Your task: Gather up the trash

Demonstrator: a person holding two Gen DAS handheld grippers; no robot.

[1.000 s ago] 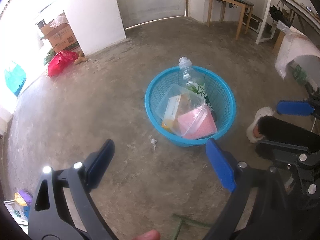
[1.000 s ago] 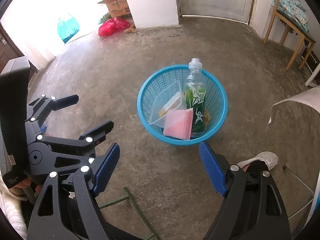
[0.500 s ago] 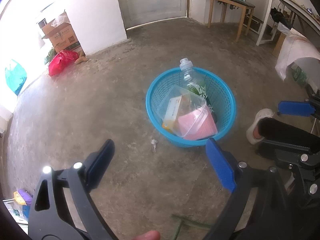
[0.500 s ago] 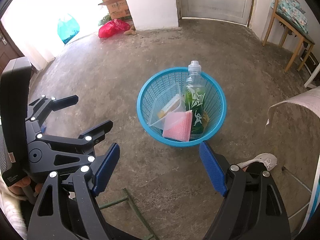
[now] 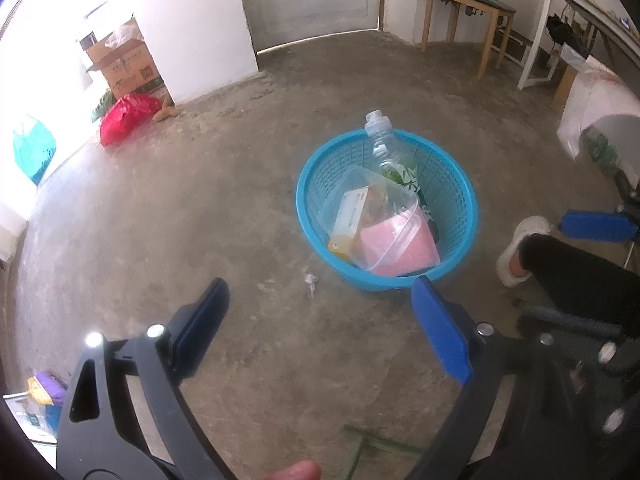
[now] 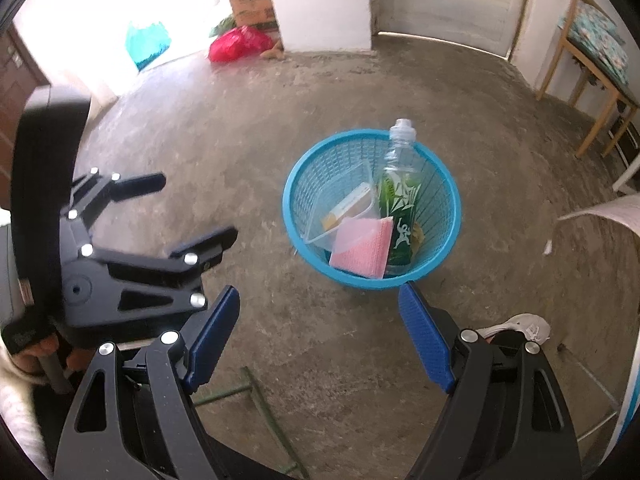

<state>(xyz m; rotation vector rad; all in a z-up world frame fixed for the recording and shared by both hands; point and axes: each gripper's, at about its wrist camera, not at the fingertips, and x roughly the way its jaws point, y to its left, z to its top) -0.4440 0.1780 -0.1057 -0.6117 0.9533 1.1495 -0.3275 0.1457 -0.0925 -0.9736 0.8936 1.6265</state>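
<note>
Little has moved over the last second: the blue basket (image 6: pixel 372 208) sits a touch higher in both wrist views, so we judge that we are backing slightly away from it rather than reaching in. It stands on the bare concrete floor (image 5: pixel 168 220), near centre in each view, and it already holds the collected trash: a plastic bottle (image 6: pixel 398 196) with a green label standing at its 2 o'clock side with the cap above the rim, a clear plastic container (image 5: pixel 376 216) tilted against the 9 o'clock wall, and a pink cloth (image 6: pixel 362 248) at 6 o'clock. Just outside the basket at 7 o'clock in the left view lies a small white scrap (image 5: pixel 310 280) on the floor, apart from the rim; it is too small to identify, but we judge it the likeliest piece left to collect. Our left gripper (image 5: pixel 320 320) hangs above the floor with its jaws spread wide and nothing between them, the scrap showing just above the gap. Our right gripper (image 6: pixel 320 328) is likewise wide open and empty, with the basket at its 12 o'clock. Farther out, a red bag (image 5: pixel 126 118) and cardboard boxes (image 5: pixel 124 66) rest by the white wall at 10 o'clock, and a wooden chair (image 5: pixel 464 4) stands at 1 o'clock.
</note>
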